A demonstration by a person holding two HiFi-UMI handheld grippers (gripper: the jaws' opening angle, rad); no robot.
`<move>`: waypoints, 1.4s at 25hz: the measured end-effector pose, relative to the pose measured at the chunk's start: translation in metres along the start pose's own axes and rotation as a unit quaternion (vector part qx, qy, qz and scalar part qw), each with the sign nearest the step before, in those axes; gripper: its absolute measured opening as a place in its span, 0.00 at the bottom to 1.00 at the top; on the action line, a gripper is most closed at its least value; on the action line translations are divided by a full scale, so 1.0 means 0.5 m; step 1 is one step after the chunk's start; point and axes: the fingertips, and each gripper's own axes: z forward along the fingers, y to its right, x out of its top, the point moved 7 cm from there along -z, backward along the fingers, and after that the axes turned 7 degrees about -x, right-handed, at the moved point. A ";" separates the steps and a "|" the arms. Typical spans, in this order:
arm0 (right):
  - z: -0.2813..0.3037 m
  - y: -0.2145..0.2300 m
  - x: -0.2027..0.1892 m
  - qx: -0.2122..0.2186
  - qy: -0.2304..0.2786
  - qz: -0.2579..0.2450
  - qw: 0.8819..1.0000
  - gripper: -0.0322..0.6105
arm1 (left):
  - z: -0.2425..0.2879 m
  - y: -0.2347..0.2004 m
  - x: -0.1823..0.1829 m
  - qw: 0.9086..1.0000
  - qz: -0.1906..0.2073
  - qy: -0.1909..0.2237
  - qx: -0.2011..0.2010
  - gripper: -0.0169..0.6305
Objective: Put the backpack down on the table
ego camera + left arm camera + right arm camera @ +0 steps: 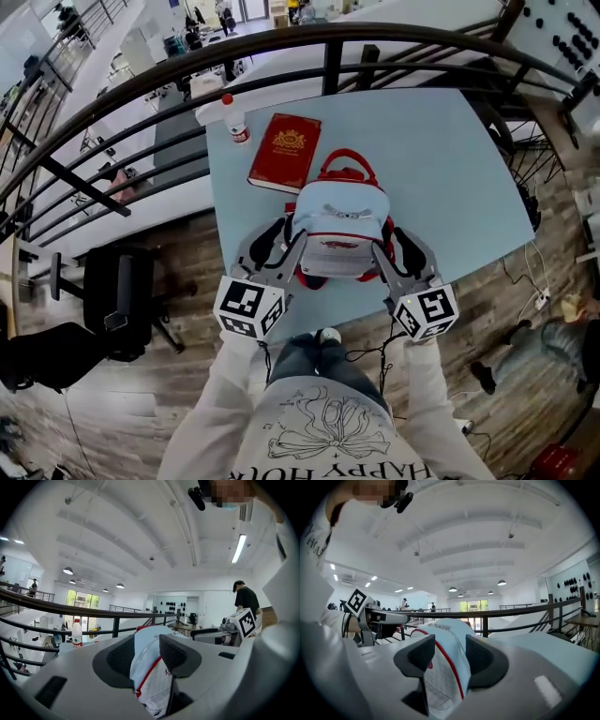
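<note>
A light blue backpack [337,225] with red trim and a red top handle stands upright over the near part of the pale blue table [450,169]. I cannot tell whether its base rests on the tabletop. My left gripper [289,246] clasps its left side and my right gripper [386,248] its right side. In the left gripper view the backpack's fabric [150,672] fills the gap of the left gripper [149,651] and lies against the pads. In the right gripper view the backpack's side [445,667] is likewise pinched by the right gripper [450,656].
A red book [284,152] lies behind the backpack, with a red-capped bottle [234,122] at the table's far left corner. A dark curved railing [328,42] runs behind the table. A black office chair [122,300] stands at the left on the wooden floor.
</note>
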 end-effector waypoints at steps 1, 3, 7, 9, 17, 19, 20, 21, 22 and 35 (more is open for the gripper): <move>-0.003 -0.001 0.012 0.002 0.012 0.006 1.000 0.38 | -0.003 0.003 0.010 1.000 0.003 0.006 0.002 0.28; -0.008 -0.001 0.042 -0.003 0.037 0.010 0.999 0.34 | -0.009 0.008 0.030 1.000 0.008 0.018 0.008 0.28; -0.016 0.007 0.100 -0.042 0.083 0.007 0.996 0.18 | -0.016 0.011 0.071 0.999 0.010 0.042 0.022 0.28; -0.023 0.011 0.118 -0.068 0.093 0.001 0.993 0.13 | -0.021 0.012 0.088 0.998 0.017 0.051 0.033 0.27; -0.037 0.016 0.153 -0.128 0.109 -0.004 0.986 0.10 | -0.051 0.008 0.134 0.991 0.037 0.091 0.090 0.12; -0.035 0.014 0.158 -0.134 0.110 -0.003 0.985 0.10 | -0.054 0.007 0.139 0.989 0.043 0.093 0.105 0.08; -0.033 0.013 0.161 -0.136 0.111 -0.003 0.984 0.10 | -0.055 0.007 0.140 0.988 0.046 0.092 0.113 0.06; -0.033 0.012 0.163 -0.137 0.113 -0.004 0.984 0.10 | -0.055 0.007 0.141 0.987 0.048 0.090 0.121 0.05; -0.034 0.012 0.164 -0.138 0.113 -0.006 0.984 0.10 | -0.054 0.007 0.141 0.987 0.048 0.086 0.127 0.04; -0.045 0.011 0.175 -0.147 0.118 0.001 0.982 0.09 | -0.058 0.014 0.142 0.987 0.032 0.094 0.130 0.04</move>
